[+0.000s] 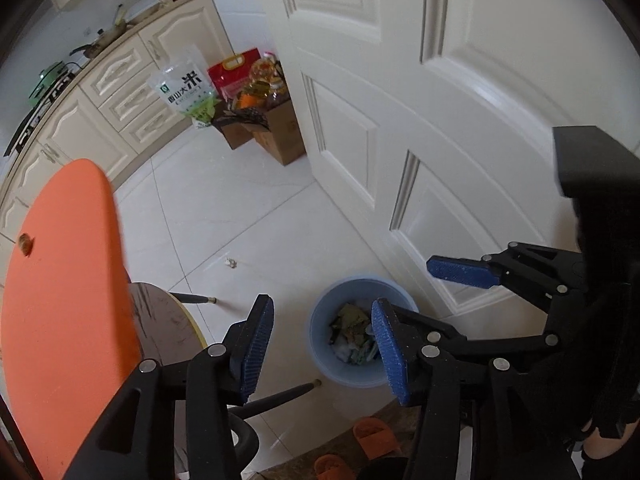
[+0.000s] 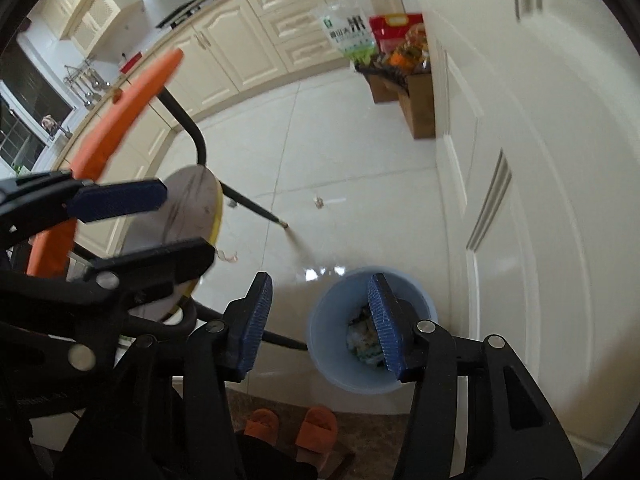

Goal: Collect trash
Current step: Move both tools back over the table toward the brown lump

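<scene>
- While you hold both tools above the floor, your left gripper stands with its 2 blue pads spread wide and nothing between them.
- Your right gripper is likewise released, its pads parted and bare; in the left wrist view it appears at the right edge, also spread.
- Seen between the pads in both views, the blue bin stands on the white tiled floor just beside the white door, with mixed rubbish inside.
- 1 small scrap of trash lies on the floor, well apart from the bin and from both grippers.
- An orange-backed chair stands at your left.
- 2 orange slippers show below.
- Cardboard boxes and a rice bag sit near the cabinets.
</scene>
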The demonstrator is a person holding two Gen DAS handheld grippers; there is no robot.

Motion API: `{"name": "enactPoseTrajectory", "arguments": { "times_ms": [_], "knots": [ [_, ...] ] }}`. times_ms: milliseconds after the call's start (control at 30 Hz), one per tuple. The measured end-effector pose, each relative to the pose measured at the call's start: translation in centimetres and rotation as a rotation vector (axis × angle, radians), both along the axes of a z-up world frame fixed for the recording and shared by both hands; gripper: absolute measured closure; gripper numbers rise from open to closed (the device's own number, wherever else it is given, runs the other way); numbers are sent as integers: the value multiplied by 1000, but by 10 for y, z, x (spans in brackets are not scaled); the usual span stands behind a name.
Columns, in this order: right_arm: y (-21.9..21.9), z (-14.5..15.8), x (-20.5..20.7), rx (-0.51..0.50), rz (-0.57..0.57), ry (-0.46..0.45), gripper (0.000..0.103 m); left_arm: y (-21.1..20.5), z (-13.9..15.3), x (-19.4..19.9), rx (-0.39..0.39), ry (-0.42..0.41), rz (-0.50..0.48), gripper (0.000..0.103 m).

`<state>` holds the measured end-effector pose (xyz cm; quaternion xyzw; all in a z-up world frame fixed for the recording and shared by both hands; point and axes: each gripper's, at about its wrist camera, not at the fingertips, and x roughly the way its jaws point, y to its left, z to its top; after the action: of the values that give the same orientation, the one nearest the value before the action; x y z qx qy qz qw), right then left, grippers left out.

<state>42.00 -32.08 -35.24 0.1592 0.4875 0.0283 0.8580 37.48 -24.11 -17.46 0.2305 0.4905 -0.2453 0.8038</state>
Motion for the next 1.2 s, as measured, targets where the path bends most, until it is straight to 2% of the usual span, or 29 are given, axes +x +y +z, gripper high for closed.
{"name": "enactPoseTrajectory", "arguments": {
  "times_ms": [100,167,200,300,500,567,767,833,1000,1133,1200],
  "knots": [
    [8,32,-7,-43,-10,-51,48,18,27,-7,-68,-1,13,55],
    [11,51,-10,-78,-31,-77,29,31,47,-15,-100,-32,23,55],
    [14,62,-12,-90,-35,-97,26,39,59,-18,-111,-58,33,54],
    [27,93,-14,-117,-29,-144,26,65,88,-27,-151,-118,52,43],
    [76,145,8,-156,30,-227,20,134,132,-25,-168,-242,131,40],
    [96,154,25,-155,62,-241,19,158,139,-16,-164,-267,169,35],
    [149,168,95,-128,155,-271,18,210,138,20,-147,-289,279,32],
    [159,166,122,-98,173,-270,18,225,138,43,-150,-281,331,32],
    [175,145,188,-89,199,-234,18,247,112,117,-148,-212,414,32],
    [180,123,226,-82,213,-191,18,258,90,181,-161,-160,453,37],
    [181,112,242,-80,221,-167,18,261,78,209,-162,-144,470,46]
  ]
}}
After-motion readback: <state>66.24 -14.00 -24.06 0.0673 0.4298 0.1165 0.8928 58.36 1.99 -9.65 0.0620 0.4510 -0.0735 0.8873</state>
